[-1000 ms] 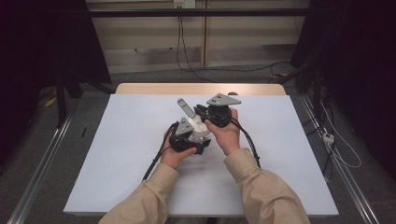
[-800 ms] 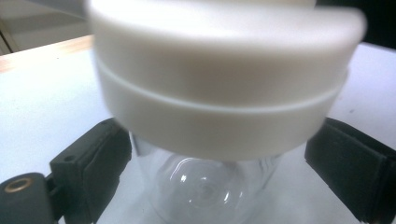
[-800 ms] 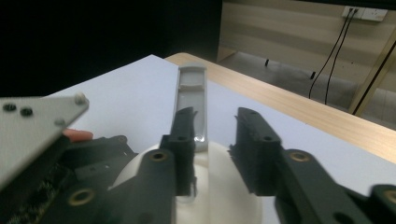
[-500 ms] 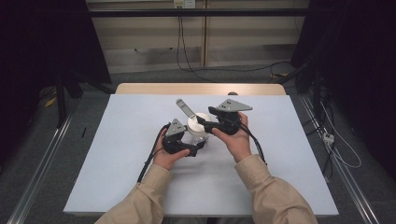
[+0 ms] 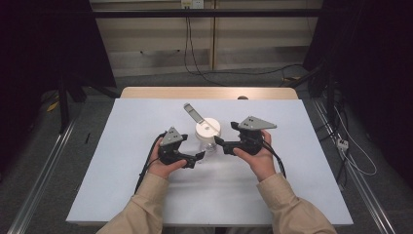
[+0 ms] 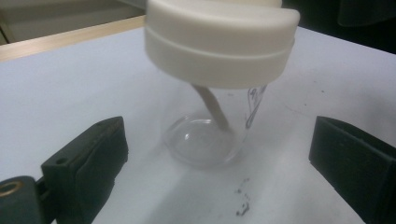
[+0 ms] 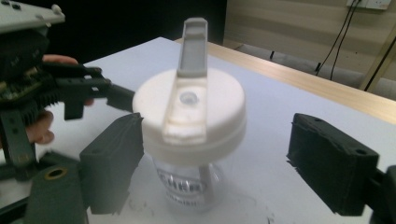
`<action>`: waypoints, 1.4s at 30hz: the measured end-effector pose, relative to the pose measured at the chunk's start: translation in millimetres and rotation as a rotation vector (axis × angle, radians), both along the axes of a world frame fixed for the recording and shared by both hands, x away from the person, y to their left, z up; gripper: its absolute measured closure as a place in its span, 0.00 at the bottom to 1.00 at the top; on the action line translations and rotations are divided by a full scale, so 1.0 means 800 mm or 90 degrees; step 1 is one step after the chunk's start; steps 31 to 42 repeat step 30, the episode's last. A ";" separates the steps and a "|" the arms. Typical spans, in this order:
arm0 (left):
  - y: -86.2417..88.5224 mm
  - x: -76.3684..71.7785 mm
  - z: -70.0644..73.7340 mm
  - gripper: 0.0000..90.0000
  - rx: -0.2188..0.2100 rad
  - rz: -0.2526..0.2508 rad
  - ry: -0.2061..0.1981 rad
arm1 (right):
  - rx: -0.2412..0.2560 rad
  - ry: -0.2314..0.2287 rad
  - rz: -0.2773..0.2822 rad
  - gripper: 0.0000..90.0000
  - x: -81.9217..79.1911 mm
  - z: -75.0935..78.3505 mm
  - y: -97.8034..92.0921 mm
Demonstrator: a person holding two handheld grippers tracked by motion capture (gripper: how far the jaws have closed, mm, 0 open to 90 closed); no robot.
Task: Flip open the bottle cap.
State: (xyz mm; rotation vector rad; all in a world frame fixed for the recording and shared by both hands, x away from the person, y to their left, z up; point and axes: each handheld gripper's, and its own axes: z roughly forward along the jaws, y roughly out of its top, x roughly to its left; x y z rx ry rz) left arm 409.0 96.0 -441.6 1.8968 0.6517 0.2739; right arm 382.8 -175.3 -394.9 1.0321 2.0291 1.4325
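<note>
**Cup sitting between 2 wide-open grippers**

Cup (image 5: 208, 136) is a clear plastic one with a fat white lid (image 7: 189, 116), standing upright on the white table (image 5: 122, 170), roughly mid-table and just ahead of both hands. Nearest the camera in the high view are the person's 2 tan sleeves (image 5: 287, 204) coming in from the bottom edge. Next up, the left gripper (image 5: 198, 157) and right gripper (image 5: 219, 143) sit on either side of the cup, each pointed in at it. Both are spread wide and gripping nothing: in the left gripper view the 2 black pads (image 6: 100, 158) stand well clear of the cup's clear base, and the right gripper view shows the same gap around the lid. Inside the cup a pale straw (image 6: 212, 107) slants down to the bottom. On top, the lid's grey flip tab (image 7: 194, 46) sticks up, tilted toward the far side. Beyond that is the table's wooden far edge (image 5: 209, 92), then cables (image 5: 187, 44) against the back wall.
</note>
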 end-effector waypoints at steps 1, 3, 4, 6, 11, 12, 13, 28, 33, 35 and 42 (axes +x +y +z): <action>0.005 -0.001 0.000 0.05 0.005 0.000 0.000 | 0.000 0.000 -0.002 0.19 -0.003 -0.003 -0.003; 0.013 -0.005 0.000 0.05 0.011 0.002 -0.002 | -0.002 0.002 -0.003 0.18 -0.009 -0.008 -0.009; 0.017 -0.007 0.000 0.05 0.012 0.005 -0.004 | 0.000 0.001 -0.002 0.18 -0.013 -0.011 -0.013; 0.025 -0.010 0.001 0.05 0.015 0.006 -0.007 | -0.002 -0.001 -0.005 0.18 -0.020 -0.015 -0.018; 0.051 -0.019 0.003 0.05 0.022 0.015 -0.010 | -0.006 0.007 -0.008 0.17 -0.037 -0.028 -0.034; 0.055 -0.021 0.003 0.05 0.020 0.017 -0.010 | -0.007 0.007 -0.010 0.17 -0.041 -0.030 -0.037; 0.060 -0.023 0.003 0.05 0.020 0.019 -0.010 | -0.005 0.008 -0.011 0.17 -0.044 -0.033 -0.040; 0.111 -0.043 0.005 0.06 0.026 0.043 -0.008 | -0.019 0.015 -0.045 0.17 -0.089 -0.057 -0.090; 0.114 -0.043 0.004 0.06 0.025 0.047 -0.007 | -0.012 0.014 -0.049 0.17 -0.092 -0.057 -0.097; 0.114 -0.043 0.004 0.06 0.025 0.047 -0.007 | -0.012 0.014 -0.049 0.17 -0.092 -0.057 -0.097; 0.114 -0.043 0.004 0.06 0.025 0.047 -0.007 | -0.012 0.014 -0.049 0.17 -0.092 -0.057 -0.097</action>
